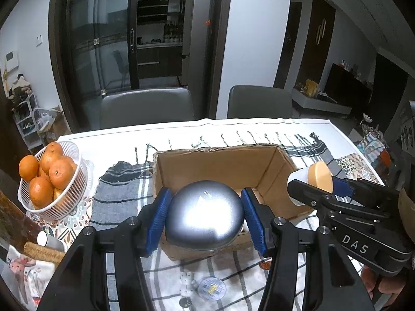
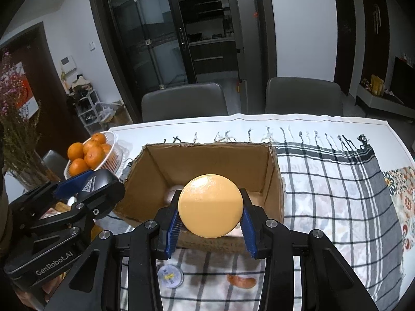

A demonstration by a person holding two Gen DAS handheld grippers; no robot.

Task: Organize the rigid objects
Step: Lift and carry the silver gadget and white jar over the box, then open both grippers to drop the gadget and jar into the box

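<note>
My left gripper (image 1: 205, 217) is shut on a rounded grey metallic case (image 1: 205, 215), held over the near wall of an open cardboard box (image 1: 220, 163). My right gripper (image 2: 210, 215) is shut on a white jar with a tan round lid (image 2: 210, 205), also above the box's (image 2: 207, 158) near edge. In the left wrist view the right gripper (image 1: 321, 189) and its jar (image 1: 315, 178) hover at the box's right side. The left gripper (image 2: 85, 186) shows at the left of the right wrist view. Something pale lies inside the box, mostly hidden.
A white basket of oranges (image 1: 62, 181) stands at the table's left. A small round tin (image 2: 170, 276), a white figurine (image 1: 188, 282) and a reddish-brown piece (image 2: 241, 281) lie on the checked cloth (image 2: 337, 181) near the front. Two grey chairs (image 1: 145, 106) stand behind the table.
</note>
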